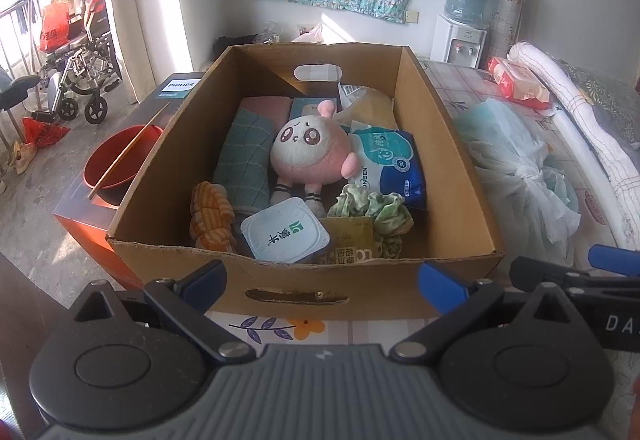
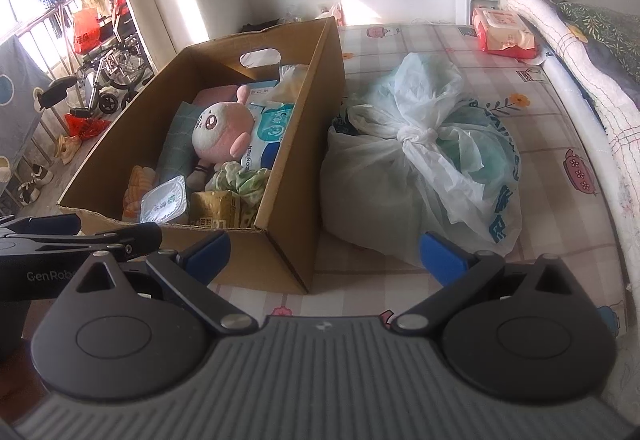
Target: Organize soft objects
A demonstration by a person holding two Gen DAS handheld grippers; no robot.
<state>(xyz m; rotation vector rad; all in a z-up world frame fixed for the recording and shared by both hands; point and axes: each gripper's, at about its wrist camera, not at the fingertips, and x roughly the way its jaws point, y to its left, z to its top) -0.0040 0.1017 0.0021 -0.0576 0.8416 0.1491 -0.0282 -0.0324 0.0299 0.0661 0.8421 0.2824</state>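
Note:
An open cardboard box [image 1: 452,144] stands on the bed, also in the right wrist view [image 2: 320,88]. Inside lie a pink and white plush toy [image 1: 310,152] [image 2: 222,132], a folded green towel [image 1: 244,156], an orange knotted cloth [image 1: 210,216], a green scrunchie [image 1: 376,208], a blue tissue pack [image 1: 394,160], a white tub [image 1: 282,230] and a gold carton [image 1: 352,240]. My left gripper [image 1: 322,280] is open and empty just before the box's near wall. My right gripper [image 2: 324,256] is open and empty at the box's near right corner.
A knotted white plastic bag [image 2: 416,156] lies on the bed right of the box. A red tissue pack [image 2: 504,34] and a rolled white quilt [image 2: 560,52] lie at the far right. A red bowl with a chopstick [image 1: 120,156] sits on a Philips box left of the cardboard box.

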